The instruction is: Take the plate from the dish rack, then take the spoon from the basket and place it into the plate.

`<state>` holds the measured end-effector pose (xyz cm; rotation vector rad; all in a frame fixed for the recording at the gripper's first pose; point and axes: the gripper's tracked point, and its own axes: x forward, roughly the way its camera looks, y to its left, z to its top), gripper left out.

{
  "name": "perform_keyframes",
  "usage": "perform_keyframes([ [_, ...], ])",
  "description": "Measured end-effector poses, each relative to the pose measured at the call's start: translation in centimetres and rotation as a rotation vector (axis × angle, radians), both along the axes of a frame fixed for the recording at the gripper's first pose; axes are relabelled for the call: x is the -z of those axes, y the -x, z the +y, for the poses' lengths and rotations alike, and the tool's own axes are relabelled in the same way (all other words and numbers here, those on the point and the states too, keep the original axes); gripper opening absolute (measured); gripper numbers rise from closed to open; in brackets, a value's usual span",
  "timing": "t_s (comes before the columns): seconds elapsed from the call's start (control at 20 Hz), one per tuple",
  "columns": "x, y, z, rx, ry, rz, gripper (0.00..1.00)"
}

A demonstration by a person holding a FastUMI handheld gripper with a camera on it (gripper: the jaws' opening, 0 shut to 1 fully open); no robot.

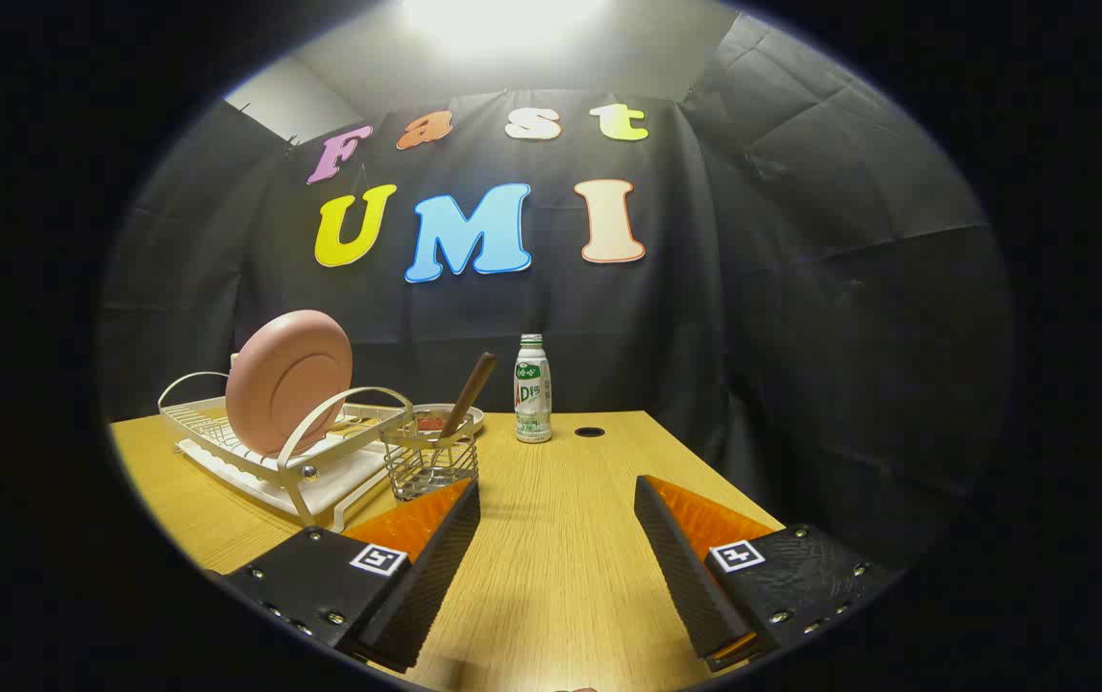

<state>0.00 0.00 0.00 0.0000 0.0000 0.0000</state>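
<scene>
The gripper (557, 500) hangs over the bare wooden table (551, 577) with its two fingers spread wide and nothing between them, so it is released and ready for a first grasp. Taking the dish rack (262, 452) as the landmark: the pink plate (289, 382) stands on edge in the rack's slots, leaning a little toward the rack's far side, its underside facing the gripper; the wire basket (431, 461) sits just beside the rack's right end, touching or nearly so (I cannot tell which), and the spoon (469, 394) stands in it with its brown handle slanting up and away from the rack. A small dish with something red in it lies just behind the basket, and a bottle (532, 389) stands farther right of the rack, well apart from it. The step in hand, by my judgement, is taking the plate, not yet begun. To do it well, the fingers should come in over the rack's curved handle hoop, straddle the plate's upper rim, one finger on each face, close firmly, then lift straight up out of the slots before swinging away, keeping clear of the basket. Relative to the gripper, the plate lies beyond the left finger and off to its left, well apart from both fingertips.
</scene>
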Motion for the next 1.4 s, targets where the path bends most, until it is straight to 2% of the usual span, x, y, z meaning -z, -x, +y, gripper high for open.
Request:
perform_keyframes([
  [0.25, -0.8, -4.8, -0.4, 0.018, -0.008, -0.016, 0.99],
  [0.4, -2.2, -7.6, -1.9, 0.069, -0.028, -0.056, 0.99],
  [0.55, -4.4, -8.3, -3.9, 0.133, -0.010, -0.098, 0.99],
  [0.9, -10.3, -2.0, -6.0, 0.188, 0.048, -0.121, 0.99],
  [1.15, -14.2, 3.2, -3.4, 0.190, 0.074, -0.101, 0.99],
  [1.4, -17.3, 6.8, 1.9, 0.158, 0.066, -0.083, 0.99],
])
